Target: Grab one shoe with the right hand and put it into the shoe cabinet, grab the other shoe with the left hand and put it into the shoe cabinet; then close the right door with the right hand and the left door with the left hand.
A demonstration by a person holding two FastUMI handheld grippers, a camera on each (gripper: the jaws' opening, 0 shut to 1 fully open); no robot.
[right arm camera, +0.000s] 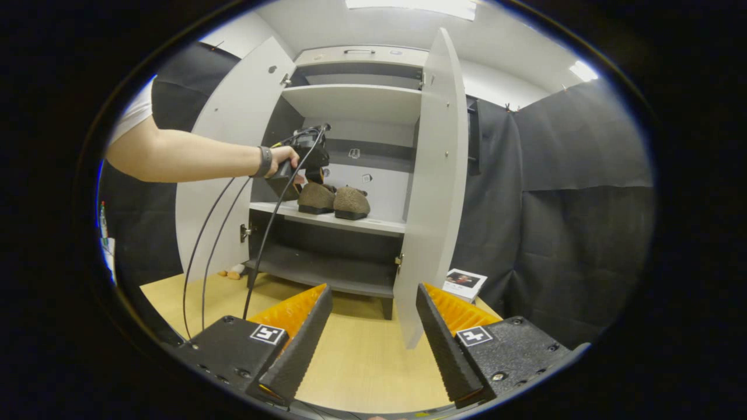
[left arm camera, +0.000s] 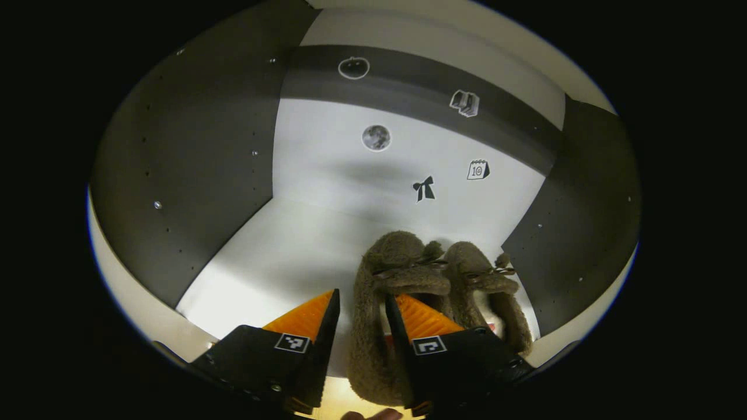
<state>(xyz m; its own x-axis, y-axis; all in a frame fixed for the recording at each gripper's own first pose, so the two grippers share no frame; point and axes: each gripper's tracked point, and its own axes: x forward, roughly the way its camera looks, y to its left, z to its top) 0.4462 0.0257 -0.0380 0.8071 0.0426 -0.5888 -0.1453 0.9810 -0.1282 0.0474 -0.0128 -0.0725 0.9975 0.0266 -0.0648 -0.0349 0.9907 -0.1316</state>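
Observation:
Two brown fuzzy shoes stand side by side on the middle shelf (right arm camera: 379,224) of the shoe cabinet: a left shoe (left arm camera: 373,303) (right arm camera: 317,198) and a right shoe (left arm camera: 484,286) (right arm camera: 352,203). My left gripper (left arm camera: 360,298) is inside the cabinet and straddles the left shoe's side wall, one finger in the shoe's mouth and one outside. A strip of shelf shows between the outer finger and the shoe, so the jaws stand open. A hand holds this left gripper (right arm camera: 304,156) in the right gripper view. My right gripper (right arm camera: 373,294) hangs open and empty over the floor, facing the cabinet. Both doors, left (right arm camera: 227,163) and right (right arm camera: 435,175), stand open.
Small stickers dot the cabinet's back wall (left arm camera: 408,157). Dark side panels (left arm camera: 192,163) close the shelf in. Cables (right arm camera: 257,245) trail from the left gripper to the wooden floor (right arm camera: 362,356). A small booklet (right arm camera: 464,283) lies right of the cabinet, and a small toy (right arm camera: 233,271) lies left.

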